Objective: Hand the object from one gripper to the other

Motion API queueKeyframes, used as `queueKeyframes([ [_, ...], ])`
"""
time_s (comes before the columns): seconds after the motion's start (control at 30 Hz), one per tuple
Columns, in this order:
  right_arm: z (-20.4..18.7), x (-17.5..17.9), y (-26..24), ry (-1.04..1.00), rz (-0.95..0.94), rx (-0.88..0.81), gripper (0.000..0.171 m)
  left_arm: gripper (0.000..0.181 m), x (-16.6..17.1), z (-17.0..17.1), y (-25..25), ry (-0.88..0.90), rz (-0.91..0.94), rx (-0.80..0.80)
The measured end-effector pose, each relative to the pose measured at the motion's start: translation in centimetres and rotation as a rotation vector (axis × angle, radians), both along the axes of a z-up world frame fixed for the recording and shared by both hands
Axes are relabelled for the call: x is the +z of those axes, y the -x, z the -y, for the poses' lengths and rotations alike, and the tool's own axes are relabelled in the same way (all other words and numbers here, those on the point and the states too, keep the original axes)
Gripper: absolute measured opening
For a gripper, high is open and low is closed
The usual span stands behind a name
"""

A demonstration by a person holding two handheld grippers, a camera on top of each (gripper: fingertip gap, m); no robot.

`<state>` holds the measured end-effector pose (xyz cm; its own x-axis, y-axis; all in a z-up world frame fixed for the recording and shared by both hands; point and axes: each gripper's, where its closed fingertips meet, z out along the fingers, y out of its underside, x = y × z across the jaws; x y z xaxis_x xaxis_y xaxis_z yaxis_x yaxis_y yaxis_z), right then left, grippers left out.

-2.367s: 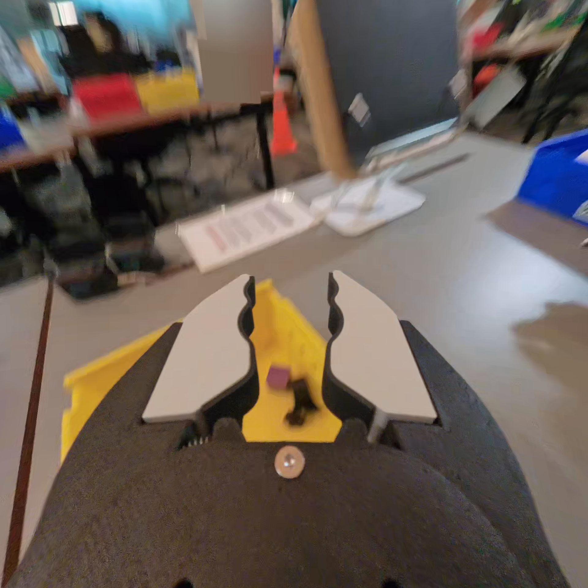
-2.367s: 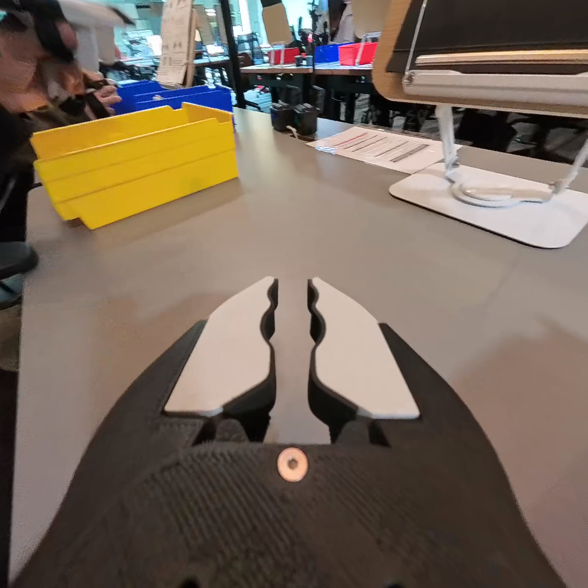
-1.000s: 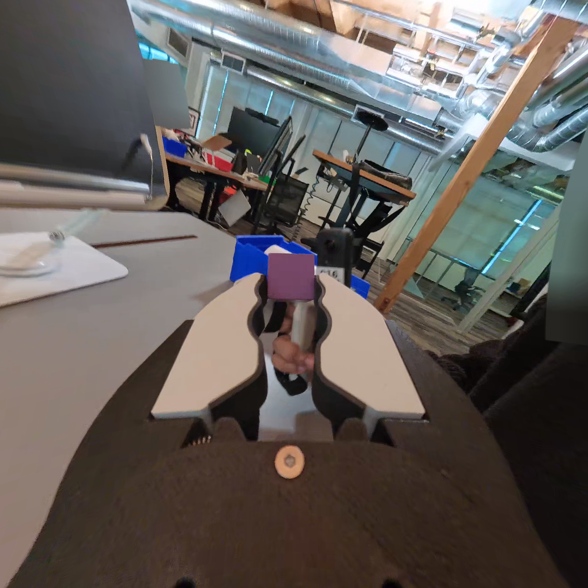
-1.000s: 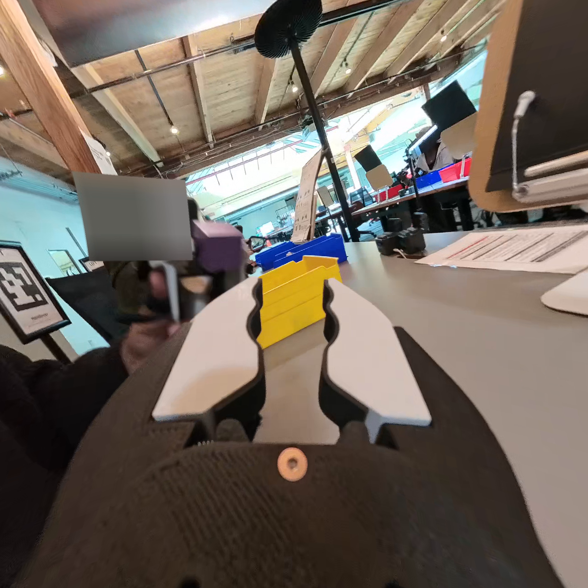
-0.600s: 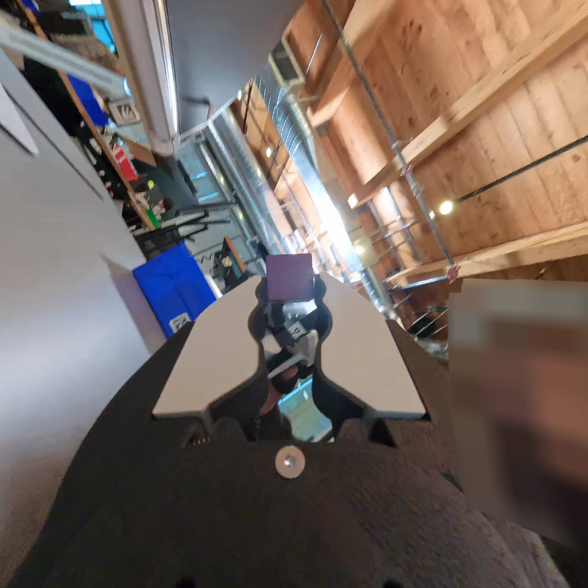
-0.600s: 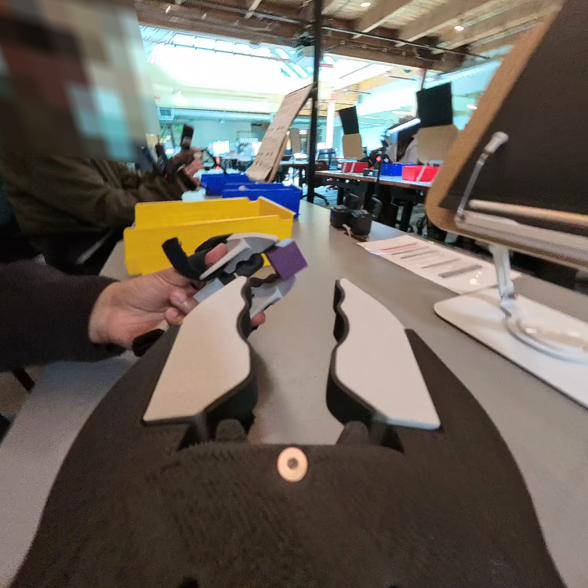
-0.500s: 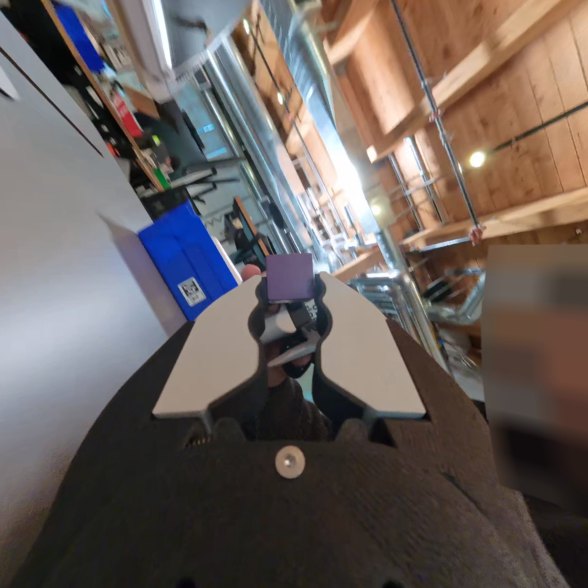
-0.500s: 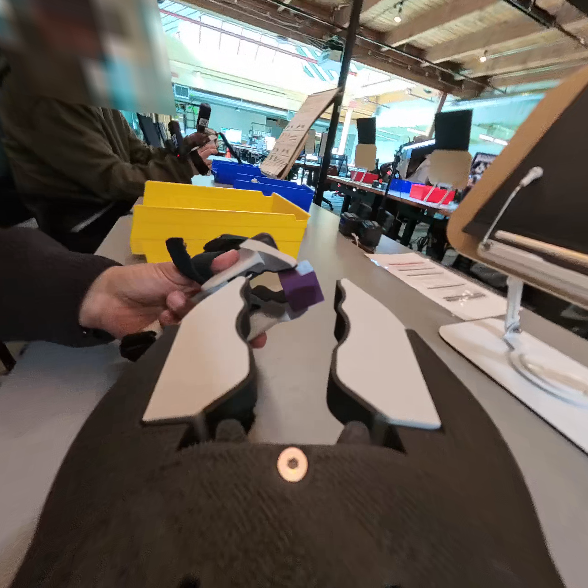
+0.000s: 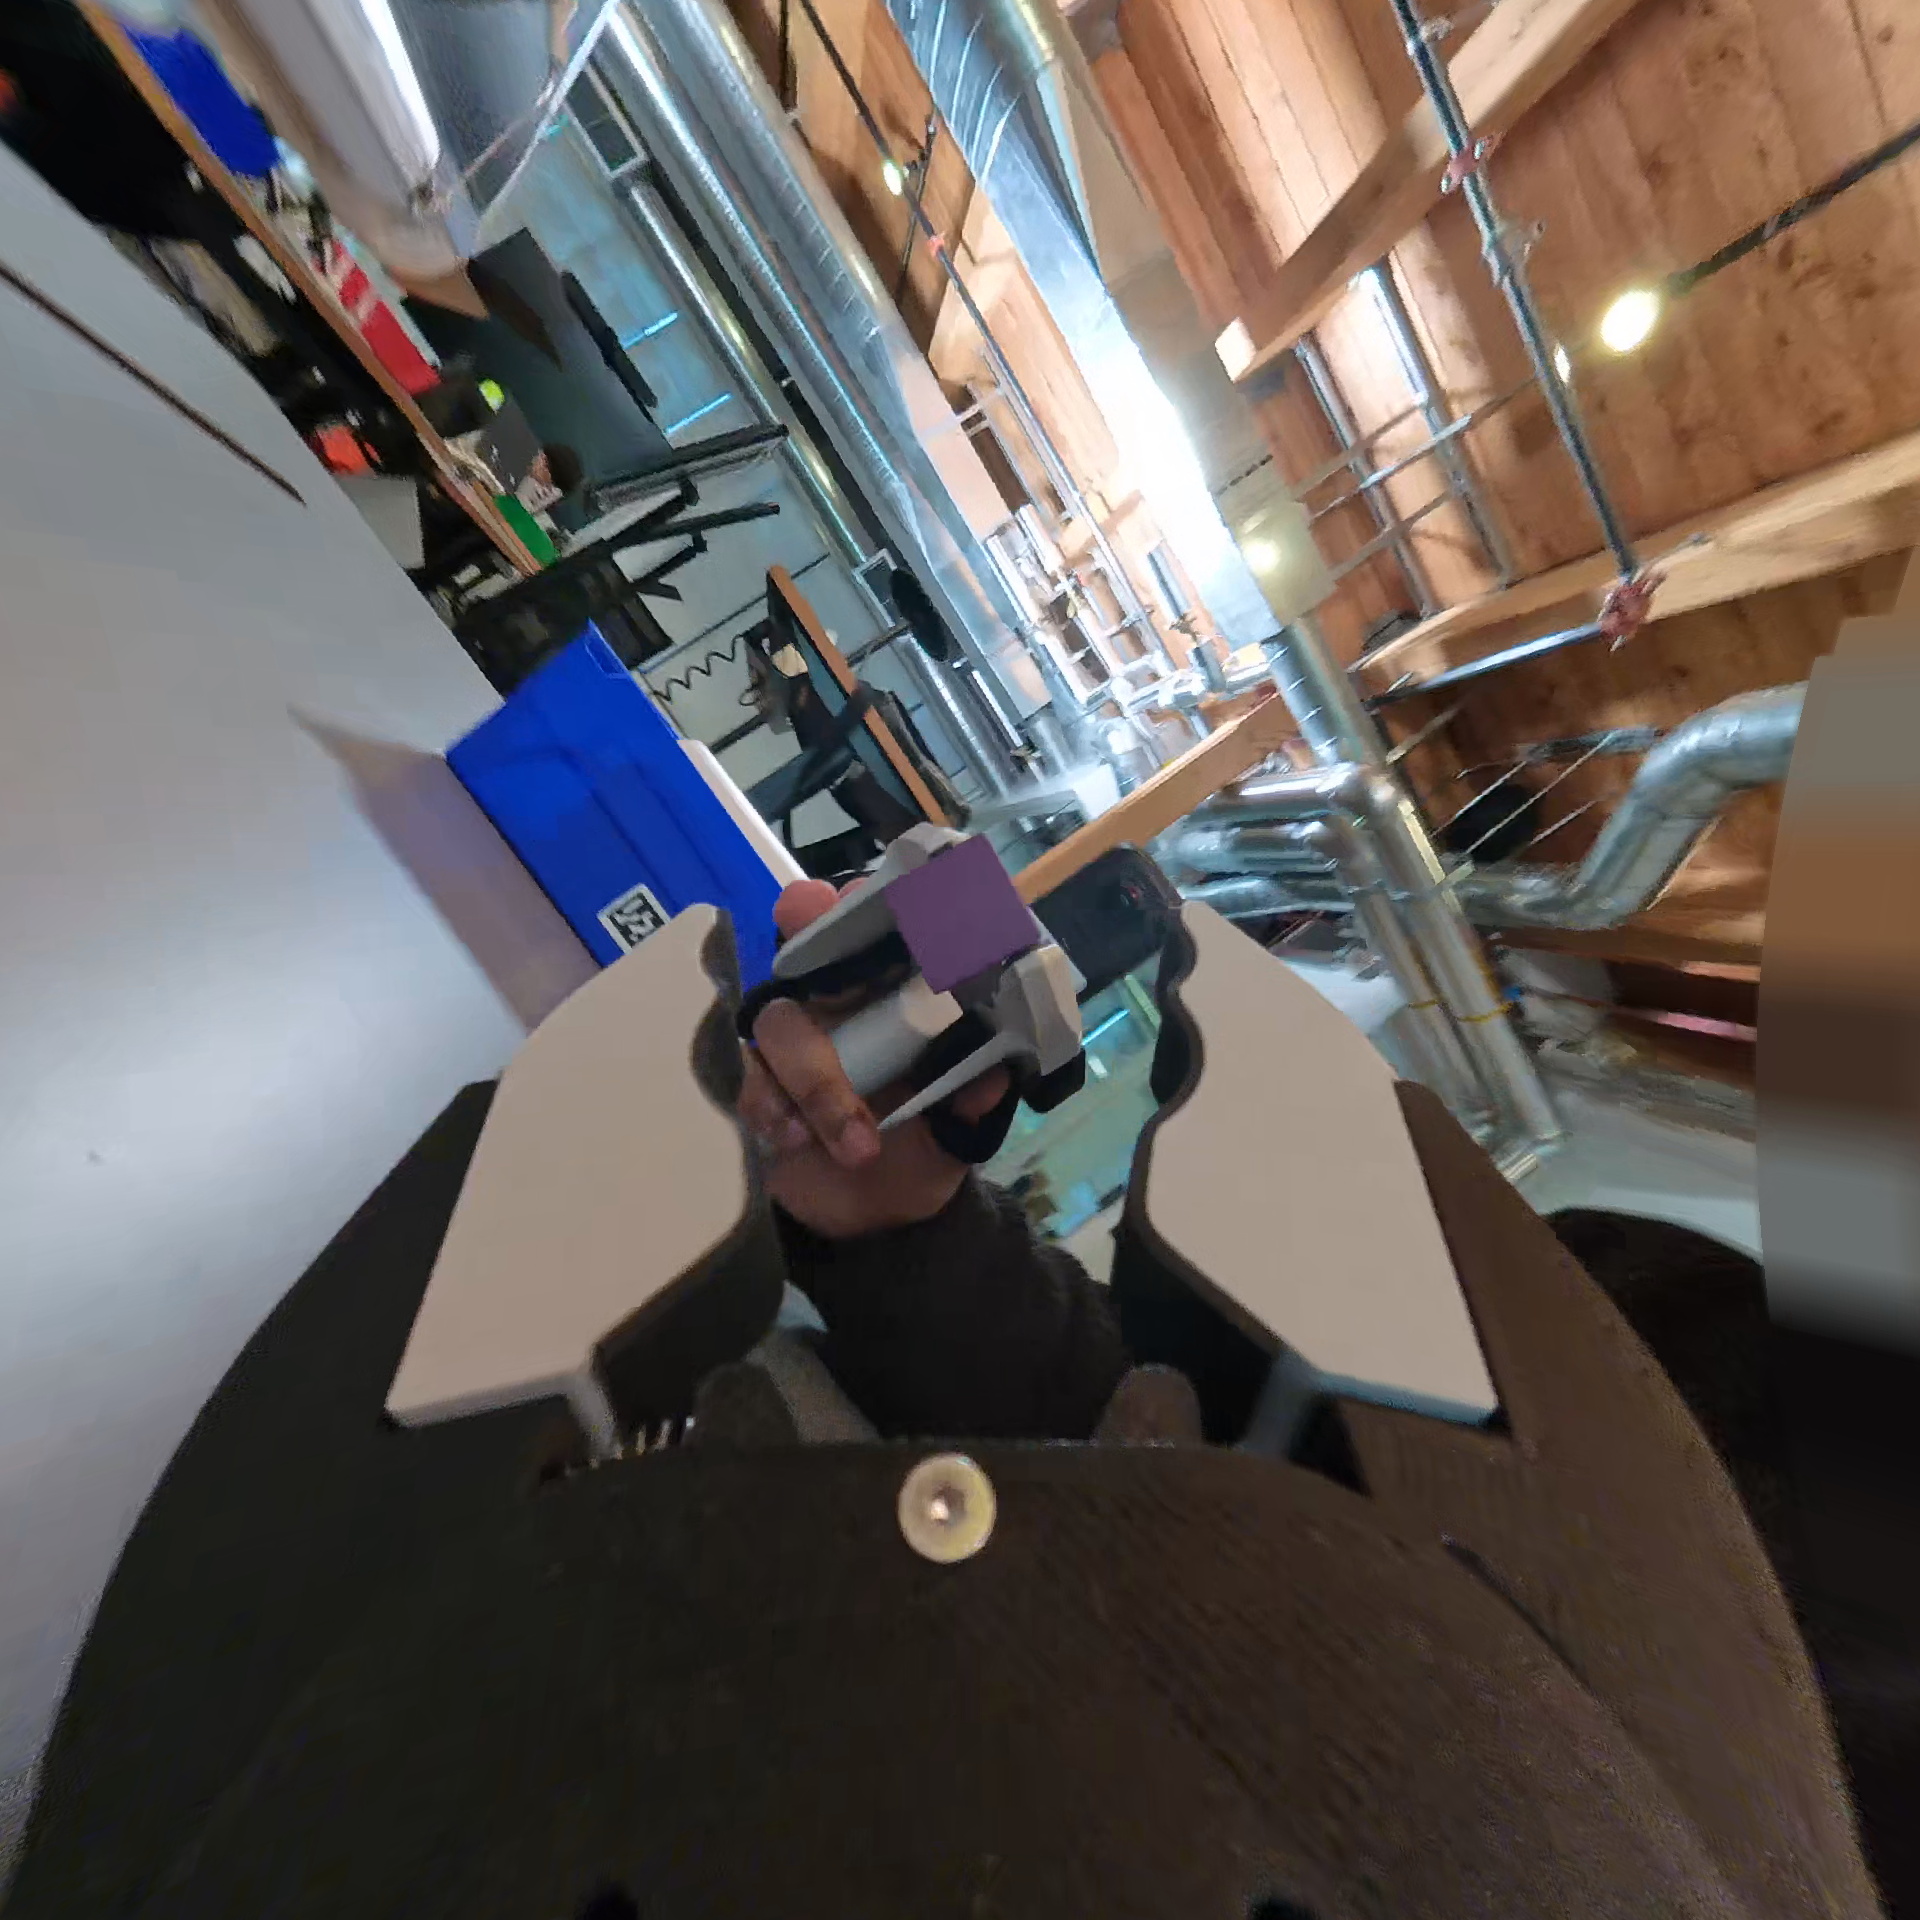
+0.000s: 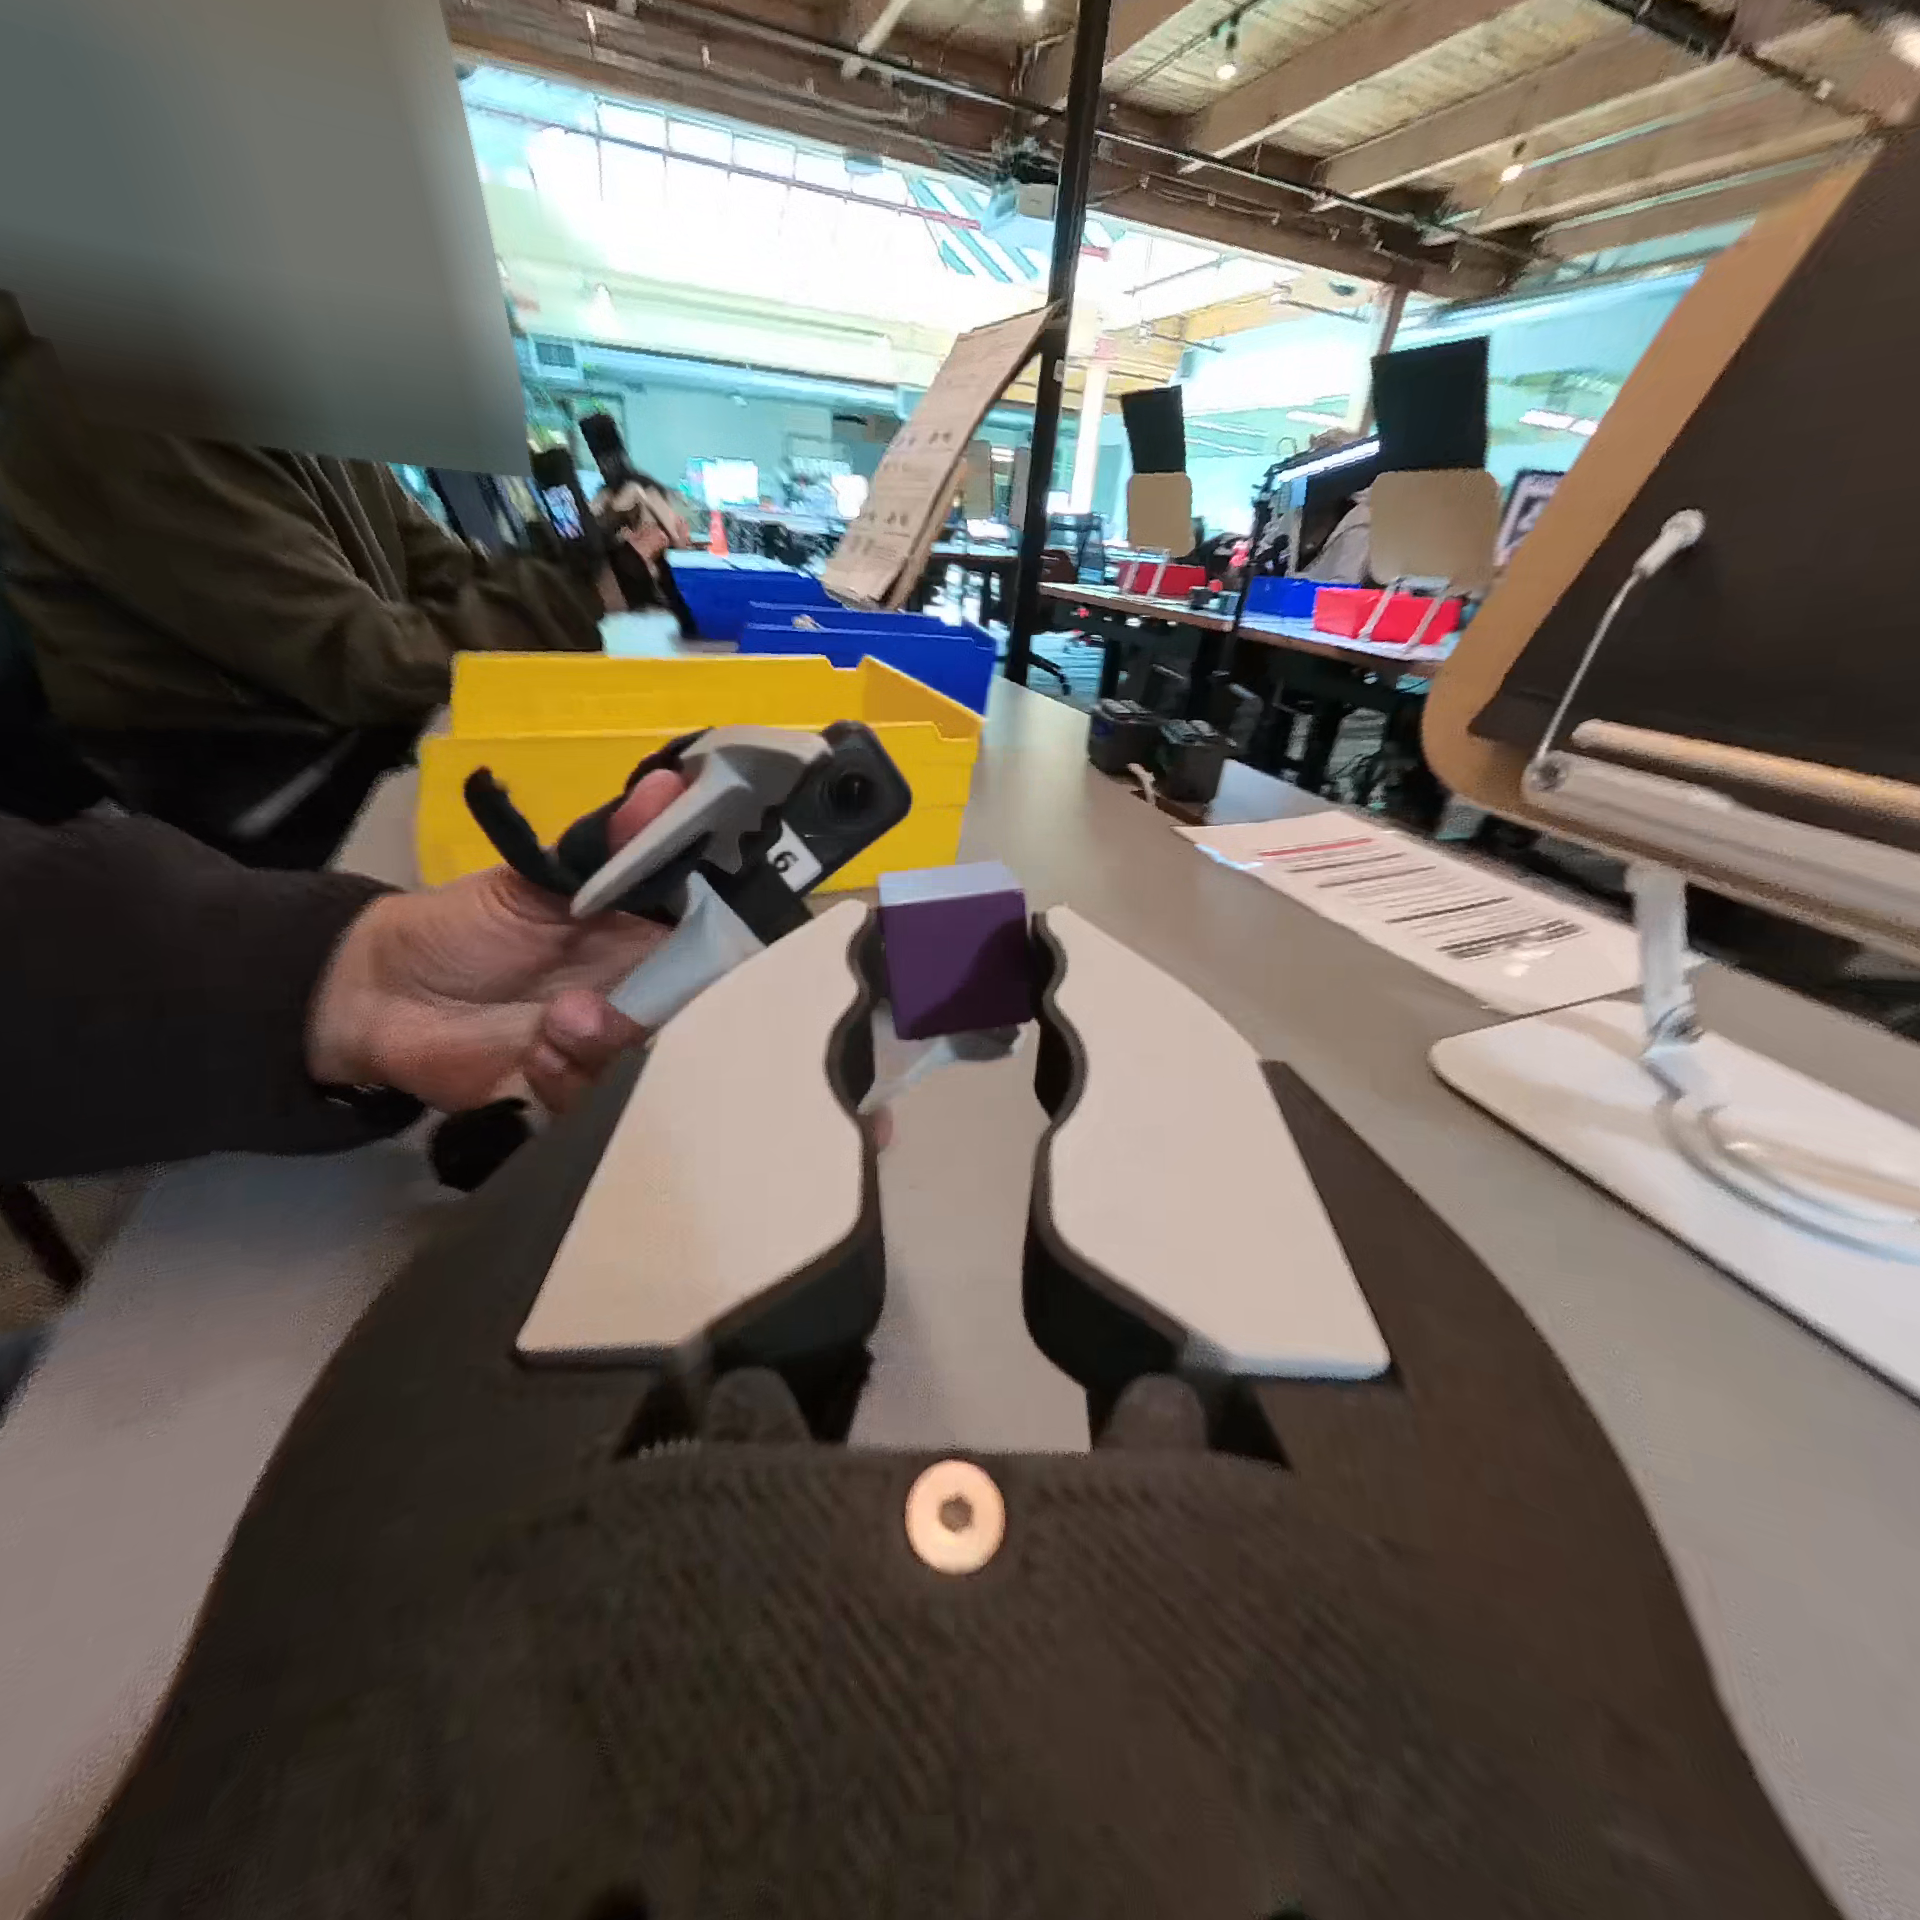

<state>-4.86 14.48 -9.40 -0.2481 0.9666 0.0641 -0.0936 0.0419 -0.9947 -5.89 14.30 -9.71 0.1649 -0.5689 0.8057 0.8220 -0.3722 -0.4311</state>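
A purple cube (image 10: 956, 961) sits clamped between the fingertips of my right gripper (image 10: 954, 935), a little above the grey table (image 10: 1132, 831). My left gripper (image 10: 727, 862), held in a hand, is just left of the cube with its jaws spread and nothing between them. In the left wrist view my left gripper (image 9: 951, 935) is wide open. Beyond it, the cube (image 9: 961, 925) shows in the right gripper's grey fingers (image 9: 1029, 997).
A yellow bin (image 10: 644, 748) stands on the table behind the grippers, with blue bins (image 10: 873, 644) farther back. A printed sheet (image 10: 1403, 904) and a stand on a white base (image 10: 1662, 1122) are at the right. A person in a dark jacket (image 10: 260, 582) sits at the left.
The cube has passed from my left gripper to my right. The right gripper closed on it, and the left gripper opened and drew back a little.
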Motion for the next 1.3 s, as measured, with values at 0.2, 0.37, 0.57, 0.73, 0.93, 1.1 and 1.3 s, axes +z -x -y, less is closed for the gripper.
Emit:
queueKeyframes([
  [0.2, -1.3, 1.0, -0.8, 0.463, 0.036, 0.168, 0.027, 0.086, -0.5, -0.2, 0.0, -0.114, -0.695, 0.26],
  [0.37, -1.3, -1.0, -0.1, 0.627, 0.2, 0.205, 0.027, 0.092, -0.5, 0.0, -1.3, -0.267, -1.165, 0.448],
  [0.57, 0.1, -1.9, 0.0, 0.92, 0.336, 0.401, 0.026, 0.067, -2.3, 0.1, -2.8, -0.335, -1.385, 0.404],
  [0.73, 1.1, -3.0, 0.2, 0.993, 0.431, 0.449, 0.027, 0.047, -2.0, 0.8, -3.3, -0.379, -1.349, 0.36],
  [0.93, 1.9, -3.3, 0.0, 1.144, 0.498, 0.554, 0.027, 0.03, -2.6, 1.2, -3.3, -0.383, -1.344, 0.293],
  [1.1, 1.8, -3.0, 0.0, 1.118, 0.472, 0.541, 0.027, 0.029, -2.3, 1.2, -3.2, -0.386, -1.333, 0.308],
  [1.3, -0.6, -3.3, 0.8, 1.044, 0.365, 0.363, 0.055, 0.027, -1.6, 1.0, -2.3, -0.357, -1.279, 0.351],
])
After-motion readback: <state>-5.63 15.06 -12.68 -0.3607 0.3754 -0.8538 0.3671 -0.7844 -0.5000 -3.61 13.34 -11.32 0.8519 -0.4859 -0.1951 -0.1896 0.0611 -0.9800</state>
